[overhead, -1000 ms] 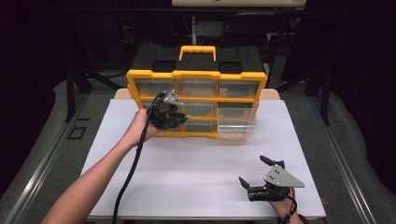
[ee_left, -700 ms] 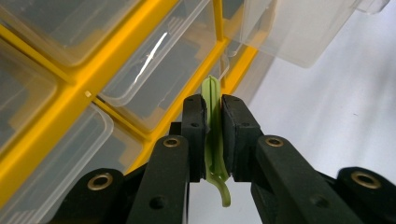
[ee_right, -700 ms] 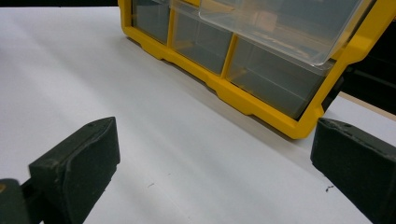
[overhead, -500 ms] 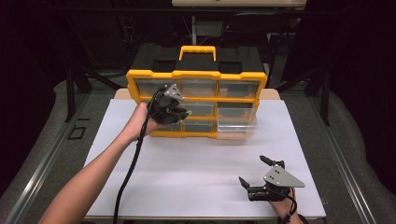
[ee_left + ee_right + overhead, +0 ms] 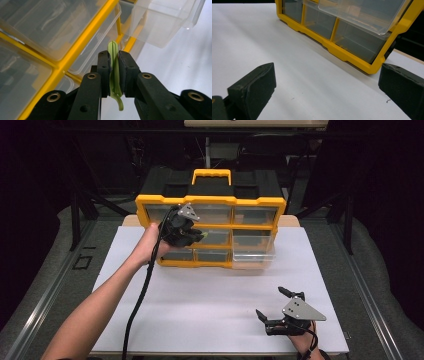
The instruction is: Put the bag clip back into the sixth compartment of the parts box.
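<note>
Green plastic shows between my left gripper [image 5: 114, 75] pads: a thin, flat strip [image 5: 114, 72] stands on edge there, its tip poking past the fingertips and a short tail curling below them. The jaws are clamped on it, squeezed nearly together. I judge it light and bendy, a piece that would flex or slide if gripped at its end, so the hold across its middle, flat faces against the pads, looks right to me; it needs little force and could snap if bent hard.

Just beyond the fingertips sit the clear drawers of the yellow organiser [image 5: 210, 202], and in the high view my left gripper [image 5: 183, 229] hangs in front of its middle row, left of centre. One clear drawer [image 5: 254, 254] at the lower right is pulled out over the white table sheet [image 5: 200, 305].

Nearer me, my right gripper [image 5: 280, 312] rests low on the sheet at the right, well apart from the organiser, jaws wide and holding nothing.

No brand, label or writing is legible to me on the strip, the drawers or the yellow frame.
</note>
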The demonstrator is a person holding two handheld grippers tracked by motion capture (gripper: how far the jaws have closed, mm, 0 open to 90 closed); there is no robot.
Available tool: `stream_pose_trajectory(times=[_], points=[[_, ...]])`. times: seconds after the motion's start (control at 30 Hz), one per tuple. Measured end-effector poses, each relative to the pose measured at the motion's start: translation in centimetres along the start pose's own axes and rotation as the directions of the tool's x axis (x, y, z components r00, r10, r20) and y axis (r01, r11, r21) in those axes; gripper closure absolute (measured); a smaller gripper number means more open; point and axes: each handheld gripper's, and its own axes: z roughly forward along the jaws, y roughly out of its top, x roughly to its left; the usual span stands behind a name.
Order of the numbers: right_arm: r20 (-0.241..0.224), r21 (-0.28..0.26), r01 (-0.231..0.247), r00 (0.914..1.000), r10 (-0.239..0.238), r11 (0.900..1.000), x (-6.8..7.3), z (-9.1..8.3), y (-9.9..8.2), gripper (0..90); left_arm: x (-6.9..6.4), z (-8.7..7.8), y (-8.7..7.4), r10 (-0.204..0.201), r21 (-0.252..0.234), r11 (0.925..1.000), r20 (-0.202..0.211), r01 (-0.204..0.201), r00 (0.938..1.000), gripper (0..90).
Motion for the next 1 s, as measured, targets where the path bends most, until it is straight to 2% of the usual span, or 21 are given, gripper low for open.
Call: stream_pose_trajectory(times=[1.0], points=[[-0.002,0.006,-0.001,1.0,0.001,1.0,0.0,0.0,0.0,0.7,-0.2,-0.7,3.3,0.054,0.005,0.9985,0.011,-0.054,0.9985,80.4]])
